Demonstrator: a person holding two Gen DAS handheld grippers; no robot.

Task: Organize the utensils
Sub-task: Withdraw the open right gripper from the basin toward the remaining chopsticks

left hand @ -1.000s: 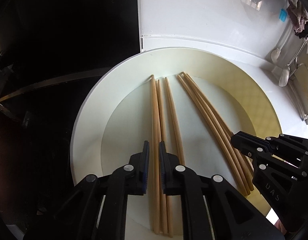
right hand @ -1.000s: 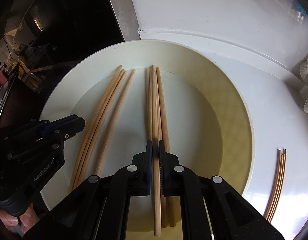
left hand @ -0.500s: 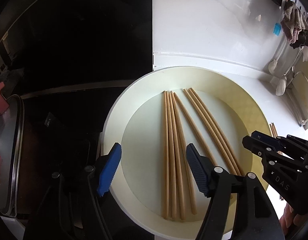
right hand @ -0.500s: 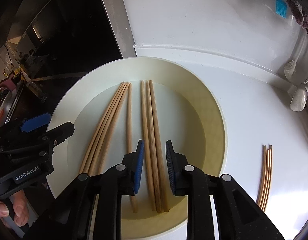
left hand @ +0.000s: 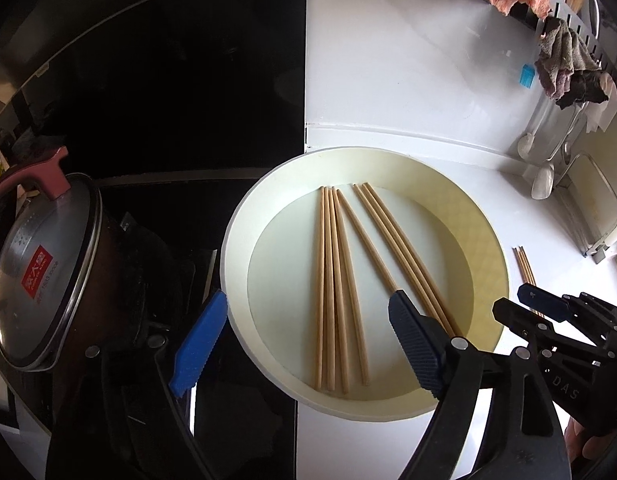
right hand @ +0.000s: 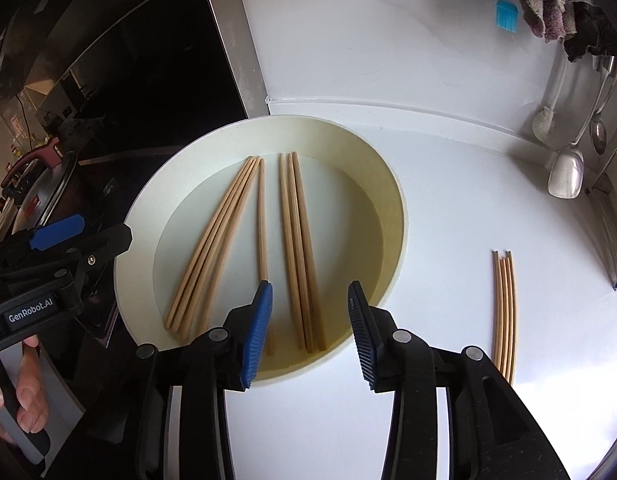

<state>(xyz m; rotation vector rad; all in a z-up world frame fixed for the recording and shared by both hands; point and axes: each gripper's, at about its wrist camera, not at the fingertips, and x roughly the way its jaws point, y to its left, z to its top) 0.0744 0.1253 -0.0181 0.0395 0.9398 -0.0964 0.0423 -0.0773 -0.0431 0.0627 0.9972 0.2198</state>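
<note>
A wide cream plate (left hand: 448, 240) (right hand: 348, 220) sits on the white counter and holds several wooden chopsticks. They lie in a left bundle (left hand: 330, 280) (right hand: 216, 248) and a right bundle (left hand: 400, 248) (right hand: 296, 232). My left gripper (left hand: 304, 344) hovers above the plate's near left edge. Its jaws are opening wide and clamp nothing. My right gripper (right hand: 308, 332) hangs above the near ends of the right bundle. Its jaws are opening too, and its pads touch nothing. Each gripper shows in the other's view: the right gripper (left hand: 524, 308), the left gripper (right hand: 84, 238).
Several more chopsticks (right hand: 504, 308) (left hand: 526, 268) lie on the counter right of the plate. A lidded pot (left hand: 40, 280) stands on the black stovetop (left hand: 168, 100) to the left. Spoons (right hand: 564, 176) and rags (left hand: 564, 68) hang at the back right. A hand (right hand: 24, 400) grips the left tool.
Both grippers let go of the chopsticks they pinched, opened, and pulled up and back from the plate. The chopsticks now lie loose on the plate.
</note>
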